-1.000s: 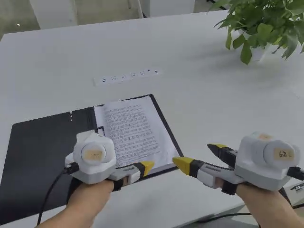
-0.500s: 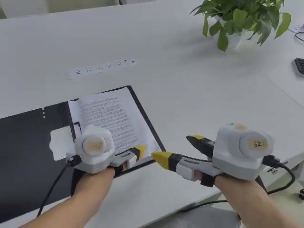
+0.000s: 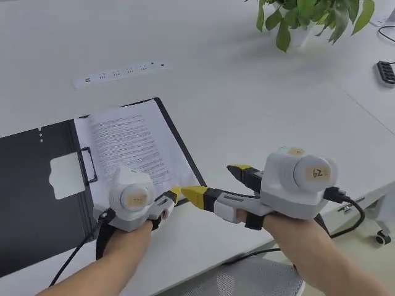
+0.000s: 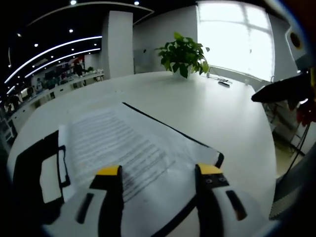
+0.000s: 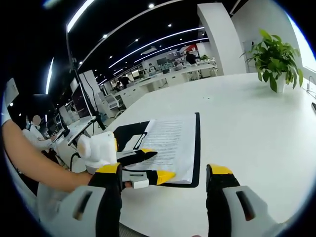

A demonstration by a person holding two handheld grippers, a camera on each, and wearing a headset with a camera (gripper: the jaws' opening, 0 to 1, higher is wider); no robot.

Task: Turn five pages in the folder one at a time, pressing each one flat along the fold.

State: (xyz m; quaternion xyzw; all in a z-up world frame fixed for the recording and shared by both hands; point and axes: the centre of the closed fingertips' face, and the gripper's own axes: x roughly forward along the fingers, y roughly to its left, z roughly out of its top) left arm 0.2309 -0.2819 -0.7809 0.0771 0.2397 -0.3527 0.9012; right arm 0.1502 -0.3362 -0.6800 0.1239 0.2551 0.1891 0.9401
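The white table (image 3: 247, 111) spreads wide around me, with a potted plant (image 3: 302, 18) far off at 1 o'clock and a power strip (image 3: 120, 71) at 11 o'clock; neither is in my way. The black folder (image 3: 31, 203) lies open and flat at 10 o'clock from my hands, its cover dark on the left and its clip (image 3: 87, 165) standing along the fold. The top page (image 3: 129, 148) lies printed side up on the folder's right half, and its near free corner is just under my left gripper (image 3: 170, 198).

That gripper is released; in the left gripper view its jaws stand well apart with the page's corner region lying between and below them, nothing pinched. My right gripper (image 3: 215, 181) is released as well, jaws spread, hanging just off the folder's edge at 3 o'clock from the left one, its nearer tip almost meeting the left tip.

I judge the step in hand is taking one sheet; to do it well I would slide one jaw under the top leaf alone at the corner, close lightly, and check that no second sheet rides up; then carry it over toward 9 o'clock in a low arc so it does not crease or tear at the clip; the free gripper should then press along the fold from 6 to 12 o'clock.
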